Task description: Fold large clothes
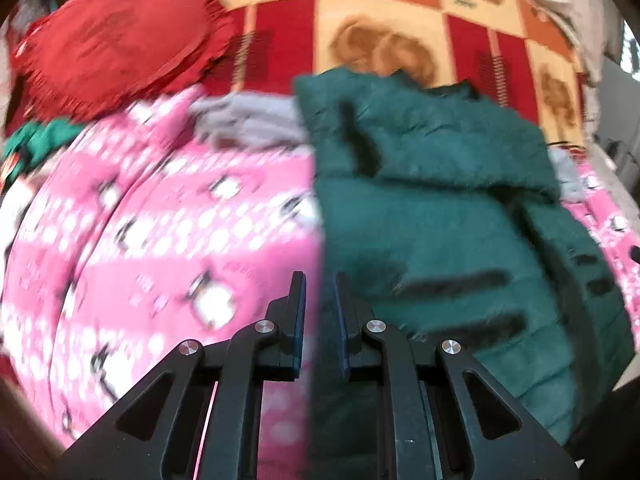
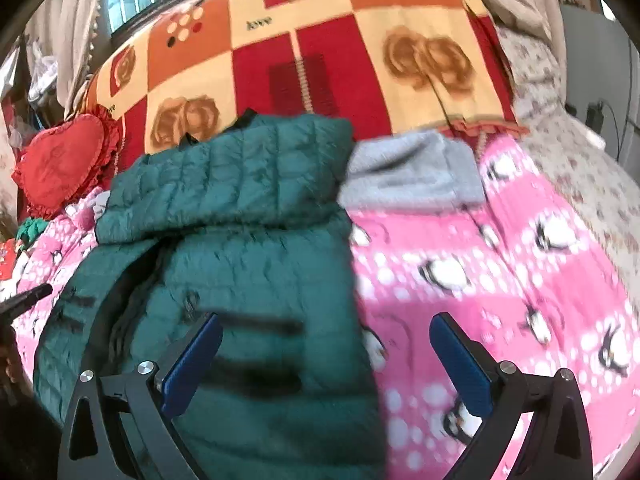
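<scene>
Currently the left claw (image 1: 320,308) shows its pads drawn close with a narrow gap, nothing visibly pinched, hanging over the seam where the green jacket's edge meets the pink blanket (image 1: 160,216); the right claw (image 2: 326,360) is spread wide and empty, straddling the jacket's other edge.

Green quilted jacket (image 2: 248,216) lies on the pink penguin blanket on the bed, already doubled lengthwise by the look of it, one panel rolled over across its upper part; frames are motion-blurred, so finer creases cannot be read.

Step, as judged: mid-fold, between grasps; next move likely calls for both claws to take the near hem and carry it toward the collar, keeping edges matched.

Count: jackets 1; grey garments (image 2: 412,172) 1, partly under the jacket; red heart cushions (image 1: 116,48) 1; pink blankets 1; checked rose blankets (image 2: 320,40) 1; claws 2.
</scene>
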Action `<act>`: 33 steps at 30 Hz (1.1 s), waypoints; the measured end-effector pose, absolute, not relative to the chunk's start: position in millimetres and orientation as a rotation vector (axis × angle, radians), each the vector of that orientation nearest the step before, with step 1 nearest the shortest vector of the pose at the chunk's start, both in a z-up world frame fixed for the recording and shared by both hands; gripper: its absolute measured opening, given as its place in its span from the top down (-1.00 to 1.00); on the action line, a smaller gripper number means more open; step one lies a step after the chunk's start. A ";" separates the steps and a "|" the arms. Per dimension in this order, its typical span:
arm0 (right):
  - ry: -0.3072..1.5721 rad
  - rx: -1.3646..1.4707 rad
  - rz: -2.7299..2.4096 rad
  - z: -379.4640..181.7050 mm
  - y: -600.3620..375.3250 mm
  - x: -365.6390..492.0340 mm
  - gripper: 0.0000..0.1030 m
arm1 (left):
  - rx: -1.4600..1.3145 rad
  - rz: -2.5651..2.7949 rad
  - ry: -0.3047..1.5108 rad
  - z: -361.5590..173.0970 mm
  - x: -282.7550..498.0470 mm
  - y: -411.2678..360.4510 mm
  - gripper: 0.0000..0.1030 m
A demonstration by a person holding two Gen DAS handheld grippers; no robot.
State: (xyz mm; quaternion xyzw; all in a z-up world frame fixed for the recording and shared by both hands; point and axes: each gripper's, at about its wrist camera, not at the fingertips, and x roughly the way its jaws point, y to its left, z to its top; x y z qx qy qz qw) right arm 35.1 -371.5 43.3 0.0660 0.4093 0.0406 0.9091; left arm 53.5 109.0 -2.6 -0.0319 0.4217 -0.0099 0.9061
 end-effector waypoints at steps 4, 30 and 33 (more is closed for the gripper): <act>0.950 0.185 0.096 15.0 -388.6 28.1 -1.00 | -0.163 0.020 0.877 -14.4 43.3 125.6 0.76; 1.001 0.248 0.267 -18.6 -381.5 -26.4 -1.00 | -0.295 -0.003 0.922 -35.5 1.9 138.4 0.26; 0.998 0.247 0.353 -17.7 -372.4 -34.2 -1.00 | -0.319 -0.021 0.908 -32.6 -13.4 139.5 0.12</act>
